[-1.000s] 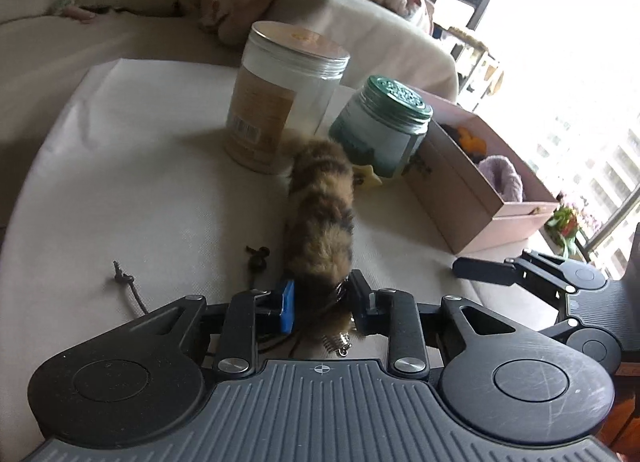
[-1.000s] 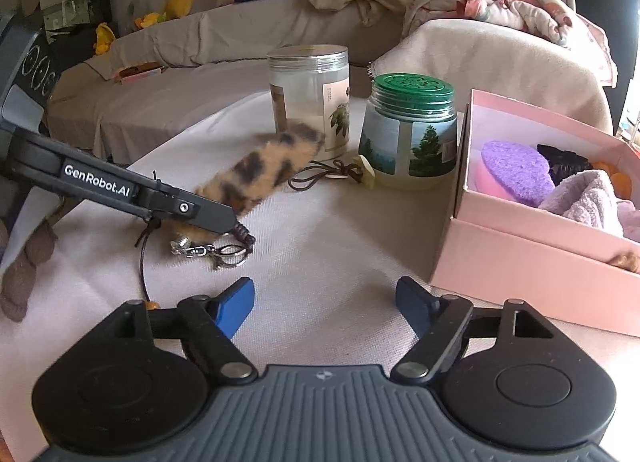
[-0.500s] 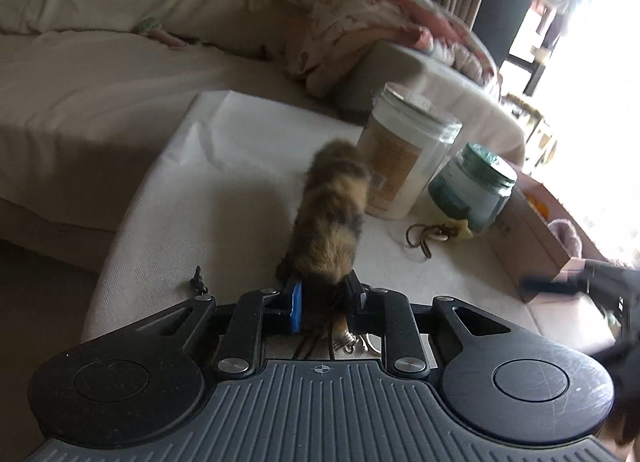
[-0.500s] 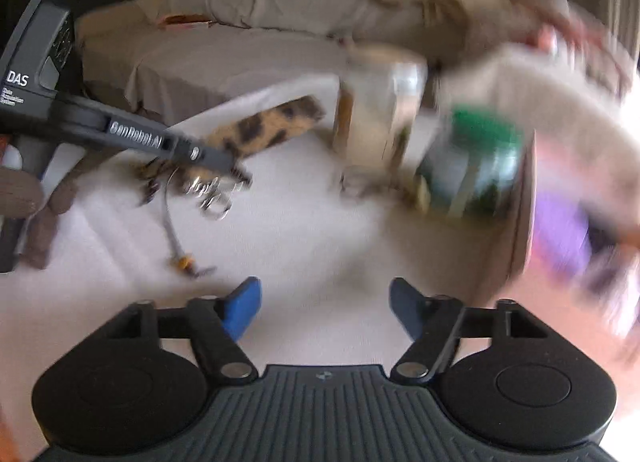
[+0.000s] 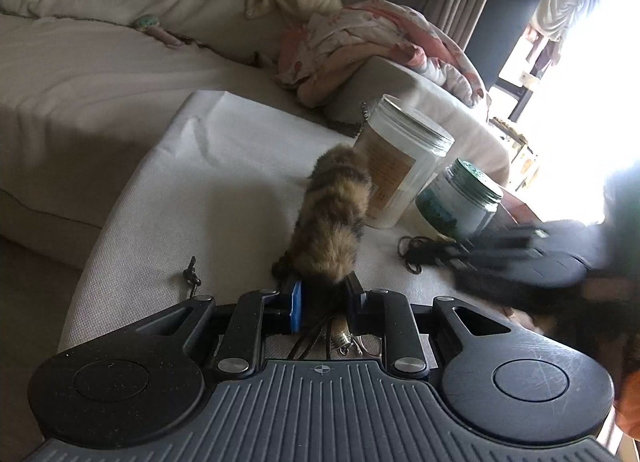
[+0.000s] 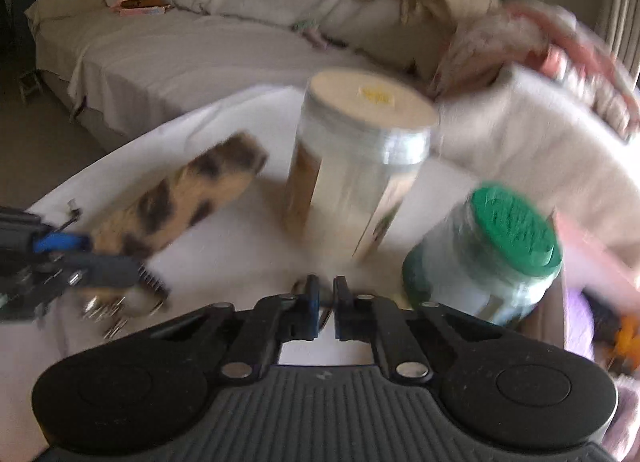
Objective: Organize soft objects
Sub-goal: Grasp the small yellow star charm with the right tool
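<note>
My left gripper (image 5: 325, 302) is shut on the near end of a spotted brown fur tail (image 5: 334, 218), which sticks out forward above the white table (image 5: 192, 198); its metal clasp hangs below the jaws. The tail also shows in the right wrist view (image 6: 188, 206), with the left gripper (image 6: 60, 254) at the left edge. My right gripper (image 6: 325, 296) has its jaws nearly together, over a dark cord (image 5: 416, 252) in front of the jars; the view is blurred and I cannot see what, if anything, is between them.
A tall clear jar (image 6: 360, 178) and a green-lidded jar (image 6: 492, 258) stand at the table's middle. A pink box (image 6: 580, 302) with soft items sits at the right. A small dark cord piece (image 5: 192, 276) lies left. A sofa with blankets (image 5: 360, 42) is behind.
My right gripper moved forward toward the jars and its jaws closed from wide open to nearly together. The left gripper still holds the tail, lifted slightly.
</note>
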{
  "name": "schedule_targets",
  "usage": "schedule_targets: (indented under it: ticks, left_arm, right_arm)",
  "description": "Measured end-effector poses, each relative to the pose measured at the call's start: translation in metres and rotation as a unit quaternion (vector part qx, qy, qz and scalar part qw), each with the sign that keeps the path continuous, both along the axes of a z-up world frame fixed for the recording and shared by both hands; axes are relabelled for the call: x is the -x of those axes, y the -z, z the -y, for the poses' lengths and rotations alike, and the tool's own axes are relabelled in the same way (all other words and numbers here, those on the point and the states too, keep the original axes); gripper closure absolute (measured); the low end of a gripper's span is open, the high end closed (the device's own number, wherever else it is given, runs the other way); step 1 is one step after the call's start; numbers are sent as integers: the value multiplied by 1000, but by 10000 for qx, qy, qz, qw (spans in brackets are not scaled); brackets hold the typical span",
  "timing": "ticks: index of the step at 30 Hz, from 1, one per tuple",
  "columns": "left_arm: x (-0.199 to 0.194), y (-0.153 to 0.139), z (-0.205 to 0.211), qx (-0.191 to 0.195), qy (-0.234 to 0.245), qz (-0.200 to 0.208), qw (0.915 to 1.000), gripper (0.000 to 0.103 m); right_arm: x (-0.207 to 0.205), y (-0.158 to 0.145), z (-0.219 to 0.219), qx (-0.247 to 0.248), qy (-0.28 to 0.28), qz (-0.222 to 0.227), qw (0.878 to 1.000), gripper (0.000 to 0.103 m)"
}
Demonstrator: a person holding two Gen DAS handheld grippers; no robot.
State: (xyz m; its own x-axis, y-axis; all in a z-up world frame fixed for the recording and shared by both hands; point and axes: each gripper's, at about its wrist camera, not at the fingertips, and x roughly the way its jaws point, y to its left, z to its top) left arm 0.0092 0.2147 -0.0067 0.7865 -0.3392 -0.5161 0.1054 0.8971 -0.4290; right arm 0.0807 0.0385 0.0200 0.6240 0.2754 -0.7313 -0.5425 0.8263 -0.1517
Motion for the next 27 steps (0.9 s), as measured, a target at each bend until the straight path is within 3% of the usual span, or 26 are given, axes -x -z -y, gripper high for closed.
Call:
schedule_targets:
  ticks: [3,6,8,11,13,19,21,24,27]
  left_arm:
    - [1,0,0,-18,-7,1,10000,79]
    - [1,-1,1,-46,-15,4,10000,79]
    - [2,-1,1,-53,-21,3,10000,79]
    - [1,-1,1,-54,-26,0,10000,79]
    - [2,-1,2,-64,-35,4,10000,79]
    - [2,-1,1,-43,-37,9,10000,79]
    - [2,-1,0,-14,-38,8,10000,79]
    - [2,0,-1,51,-42,2,10000,79]
    - [1,0,-2,86,-44,-3,10000,79]
  right_arm:
    - [29,-1,22,76,-129,-137,9998,97]
    - [58,-2,42,367,-171,157,9991,97]
    - [66,-9,53,245,-124,314,9991,97]
    - [59,-21,54,-130,125,550,9983,87]
    - [48,-23,46,-329,214,585,9975,67]
    - [21,-5,5,-308,296,540,9976,65]
    - [13,2,-1,-338,422,415,9977,66]
    - [10,7,-2,-392,400,297,9980,96]
    - [21,0,3,-385,201,308,9986,101]
